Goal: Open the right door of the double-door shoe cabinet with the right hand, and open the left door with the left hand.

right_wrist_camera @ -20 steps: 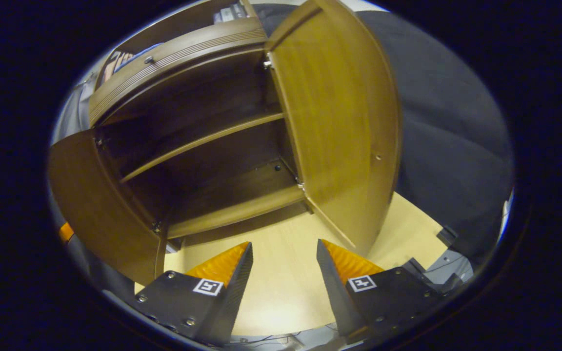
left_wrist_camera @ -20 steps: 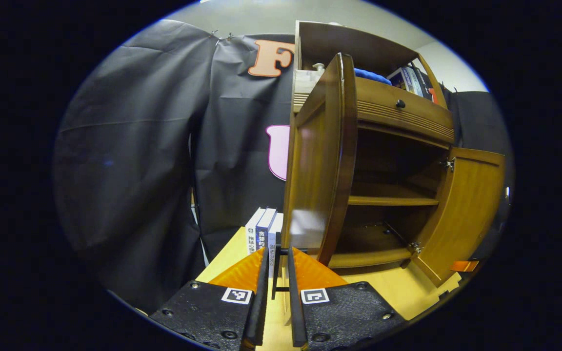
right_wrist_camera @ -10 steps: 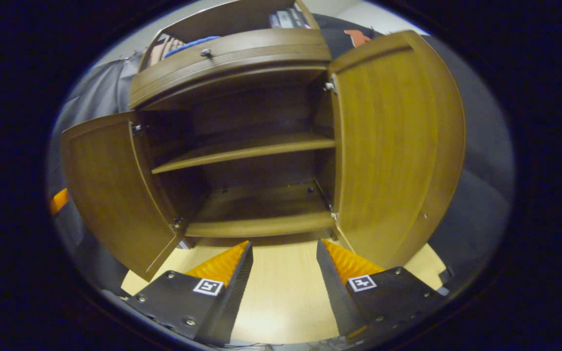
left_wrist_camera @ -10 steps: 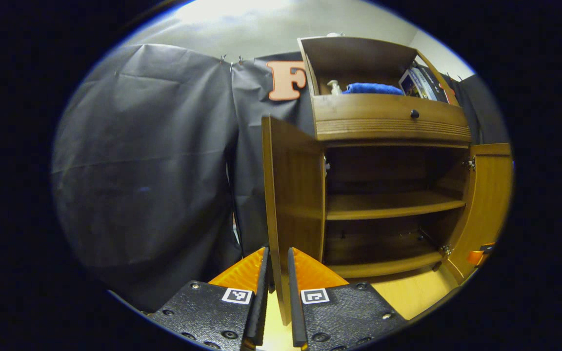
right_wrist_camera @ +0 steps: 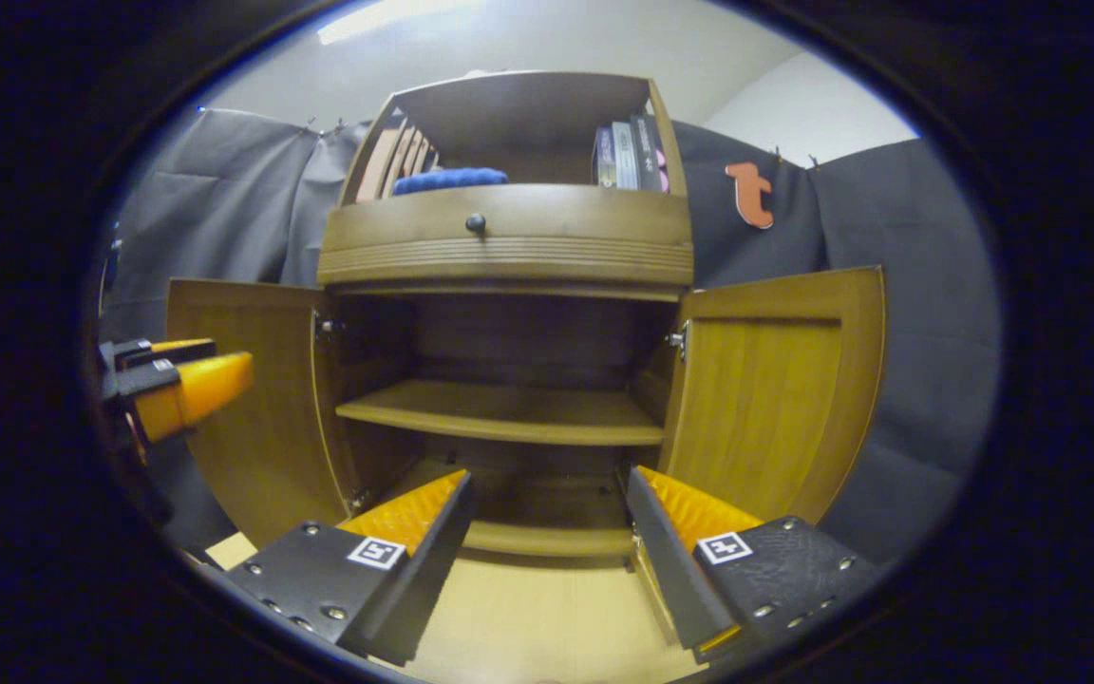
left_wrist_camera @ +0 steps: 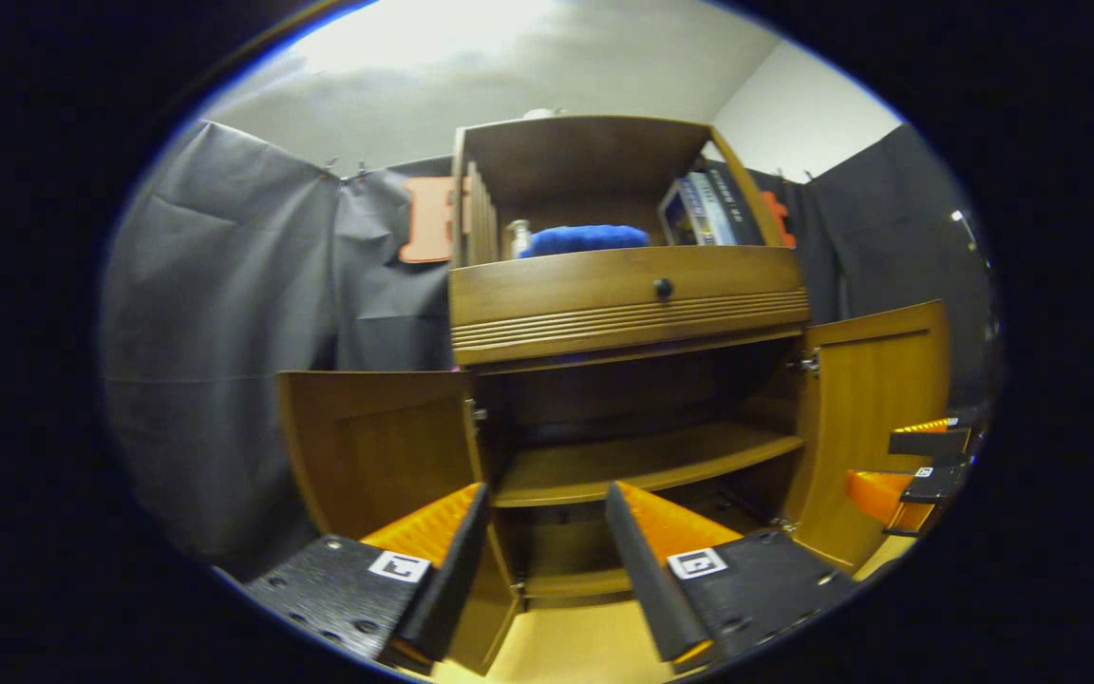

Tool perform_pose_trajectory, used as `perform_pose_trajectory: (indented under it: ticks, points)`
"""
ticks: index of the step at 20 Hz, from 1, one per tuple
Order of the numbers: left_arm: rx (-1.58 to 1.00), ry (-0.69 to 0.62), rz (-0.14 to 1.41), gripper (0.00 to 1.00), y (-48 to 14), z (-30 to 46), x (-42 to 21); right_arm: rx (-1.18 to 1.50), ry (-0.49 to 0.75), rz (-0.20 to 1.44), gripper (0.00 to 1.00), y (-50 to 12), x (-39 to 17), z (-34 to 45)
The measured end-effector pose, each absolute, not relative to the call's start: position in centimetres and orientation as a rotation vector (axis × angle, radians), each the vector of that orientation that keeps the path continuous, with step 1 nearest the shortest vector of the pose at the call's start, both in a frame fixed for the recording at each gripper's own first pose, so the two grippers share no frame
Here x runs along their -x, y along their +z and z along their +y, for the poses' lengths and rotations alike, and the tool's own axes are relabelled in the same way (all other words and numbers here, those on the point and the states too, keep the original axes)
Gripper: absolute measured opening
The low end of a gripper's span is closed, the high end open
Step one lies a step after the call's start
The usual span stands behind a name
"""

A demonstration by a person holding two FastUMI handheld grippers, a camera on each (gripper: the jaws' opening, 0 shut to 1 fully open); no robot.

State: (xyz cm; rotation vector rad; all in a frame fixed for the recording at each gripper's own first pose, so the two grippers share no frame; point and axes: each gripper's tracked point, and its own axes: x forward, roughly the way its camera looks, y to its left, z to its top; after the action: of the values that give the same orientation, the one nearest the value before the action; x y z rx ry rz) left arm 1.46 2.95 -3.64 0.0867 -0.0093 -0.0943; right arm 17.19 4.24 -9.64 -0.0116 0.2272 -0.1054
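Note:
The brown wooden shoe cabinet [left_wrist_camera: 628, 299] [right_wrist_camera: 509, 247] stands straight ahead with both doors swung wide. In the left gripper view its left door [left_wrist_camera: 371, 446] is at lower left and its right door [left_wrist_camera: 875, 408] at right. My left gripper [left_wrist_camera: 544, 494] is open in front of the bare lower compartment, holding nothing. My right gripper [right_wrist_camera: 547, 480] is open too, a little way back from the cabinet's bottom shelf. In the right gripper view the left door [right_wrist_camera: 243, 399] and the right door [right_wrist_camera: 780, 380] both show their inner faces. Each gripper shows at the edge of the other's view: the right gripper [left_wrist_camera: 917, 470], the left gripper [right_wrist_camera: 177, 380].
Inside is one middle shelf [right_wrist_camera: 509, 413]. Above the doors is a drawer with a dark knob [right_wrist_camera: 476, 223]. The open top compartment holds a blue cloth [left_wrist_camera: 585, 237], books [left_wrist_camera: 708, 209] and a small bottle. The cabinet stands on a light wooden table [right_wrist_camera: 528, 617].
My left gripper let go of the left door's edge, opened and drew back. The left door now stands wide open. Both views have turned to face the cabinet squarely.

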Motion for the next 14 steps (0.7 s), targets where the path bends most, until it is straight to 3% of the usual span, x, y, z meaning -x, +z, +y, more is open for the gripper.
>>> perform_pose_trajectory:
  ticks: [1,2,13,14]
  points:
    - [-0.085,-0.12,-0.019,1.0,-3.4,1.6,-1.7,0.007,-0.112,0.214,0.99,-9.2,-17.1,3.9]
    - [-0.084,-0.152,-0.025,1.0,-3.3,0.0,-2.0,0.006,-0.119,0.205,0.94,-9.0,-16.9,3.4]
    - [-0.011,-0.395,-0.08,0.96,-0.6,-14.4,-2.7,0.018,-0.278,0.171,0.94,-7.2,-13.5,-7.0]
    - [-0.005,-0.405,-0.084,1.0,-0.4,-15.3,-2.7,0.016,-0.29,0.168,0.96,-7.0,-13.2,-8.0]
